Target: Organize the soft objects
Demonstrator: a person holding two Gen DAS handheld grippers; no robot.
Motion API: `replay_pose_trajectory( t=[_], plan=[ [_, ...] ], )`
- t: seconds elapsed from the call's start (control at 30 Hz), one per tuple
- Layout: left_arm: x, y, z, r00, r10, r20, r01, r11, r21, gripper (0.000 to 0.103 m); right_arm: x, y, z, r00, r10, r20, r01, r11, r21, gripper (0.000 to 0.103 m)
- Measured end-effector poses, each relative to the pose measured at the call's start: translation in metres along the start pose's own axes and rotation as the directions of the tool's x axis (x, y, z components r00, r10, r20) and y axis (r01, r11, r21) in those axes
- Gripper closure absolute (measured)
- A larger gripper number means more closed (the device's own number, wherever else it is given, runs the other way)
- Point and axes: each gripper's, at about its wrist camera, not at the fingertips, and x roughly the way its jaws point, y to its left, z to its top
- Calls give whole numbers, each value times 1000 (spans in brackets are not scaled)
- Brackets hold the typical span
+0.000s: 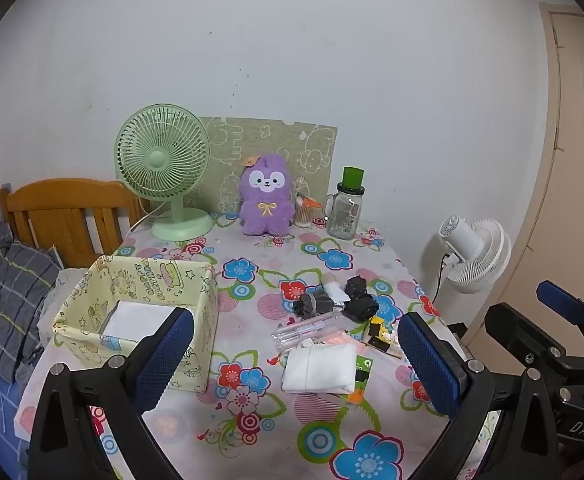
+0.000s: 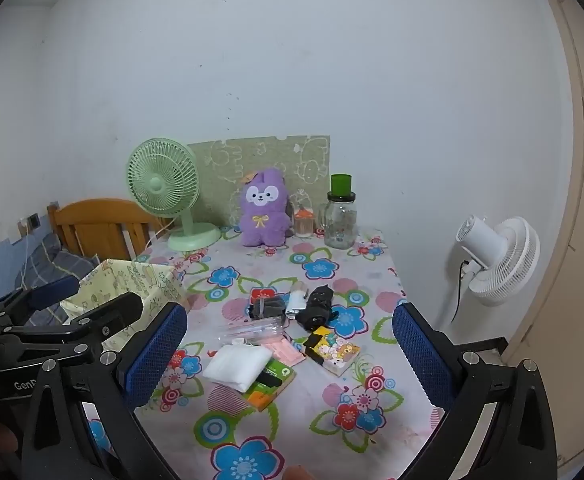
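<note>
Nothing gripped yet; opening step of the sorting, by the look of it. Left claw [image 1: 295, 360] spread wide and empty, hovering over the near edge of the flower-print surface [image 1: 276, 432]. Just beyond its left pad, partly hidden by it: yellow fabric bin [image 1: 92, 312], open at the top, a white sheet lying flat on its bottom. Between the two pads and ahead: folded white cloth [image 1: 319, 369], resting partly on a green and orange packet [image 1: 361, 376]. Farther ahead, past a clear tube with pink contents [image 1: 311, 326], a cluster of dark rolled fabric pieces [image 1: 337, 302], seemingly socks, though too small to be sure. Far beyond, against the back wall: purple plush toy [image 1: 266, 200], upright, flanked by a green desk fan [image 1: 164, 168] on its left and a glass jar with a green lid [image 1: 345, 208] on its right. Right claw [image 2: 290, 358] equally spread and empty, level with the left one and beside it, white cloth and dark pieces ahead and slightly left of its centre, a small cartoon-print box [image 2: 333, 350] directly ahead. Likely sorting target: the bin, with cloth, dark pieces and plush as the soft things. Next move, as a judgement: lowering one claw over the white cloth, nearest of the lot, pinching only fabric and not the packet underneath, then carrying leftward into the bin. Thin cloth likely to droop or unfold on lifting.
</note>
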Motion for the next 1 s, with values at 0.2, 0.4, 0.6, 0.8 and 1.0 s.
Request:
replay_pose_trajectory(
  t=[0.2, 0.4, 0.6, 0.8, 1.0],
  plan=[
    [-1, 1, 0, 1000, -1, -2, 1, 1000, -1, 0, -2, -1, 4, 1000, 4, -4, -4, 1000, -2, 0],
    [2, 3, -1, 1000, 0, -7, 0, 1000, -1, 0, 1, -4, 0, 1000, 6, -10, -6, 1000, 7, 0],
    [2, 2, -1, 1000, -2, -9, 2, 1000, -2, 0, 0, -4, 0, 1000, 2, -8, -2, 1000, 7, 0],
    [5, 0, -2, 1000, -3, -22, 3, 1000, 2, 0, 0, -4, -1, 1000, 0, -7, 0, 1000, 9, 0],
    [6, -1, -2, 1000, -3, -21, 3, 1000, 4, 0, 0, -4, -1, 1000, 2, -6, -2, 1000, 8, 0]
  ],
)
